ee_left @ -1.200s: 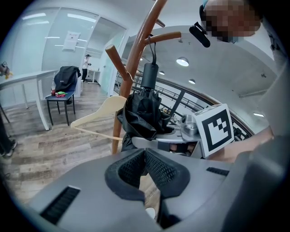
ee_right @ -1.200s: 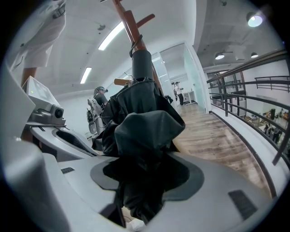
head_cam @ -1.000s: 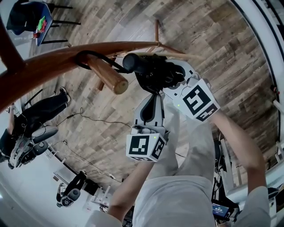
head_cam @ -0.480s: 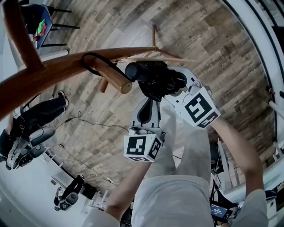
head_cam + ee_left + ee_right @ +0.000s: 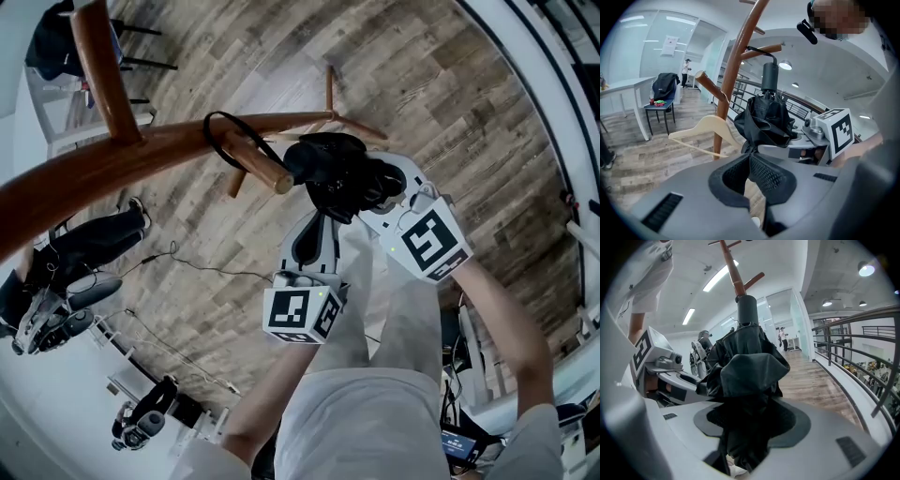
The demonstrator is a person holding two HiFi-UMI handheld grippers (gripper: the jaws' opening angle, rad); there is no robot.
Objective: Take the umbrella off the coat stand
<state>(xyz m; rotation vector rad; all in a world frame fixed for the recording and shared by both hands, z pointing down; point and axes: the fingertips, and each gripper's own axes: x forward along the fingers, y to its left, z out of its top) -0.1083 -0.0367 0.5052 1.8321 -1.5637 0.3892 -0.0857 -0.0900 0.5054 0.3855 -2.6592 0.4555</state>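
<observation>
Black folded umbrella [image 5: 336, 172], fabric bunched, upright with handle end up, close beside brown wooden coat stand [image 5: 112, 169]. Its strap [image 5: 208, 129] is looped over peg [image 5: 258, 164].

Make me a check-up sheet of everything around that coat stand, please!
Surface: brown wood-plank floor; no table seen.
Job's things: black folded fabric umbrella; its thin black strap loops over a peg of the brown wooden coat stand.
Clutter: cream clothes hanger on the stand.
Grippers: left tongs shut on the umbrella's lower fabric; right tongs shut around its bundled middle.
Cables: thin black cable lying on the floor.
Surroundings: metal railing, glass walls, jacket-draped chair.
</observation>
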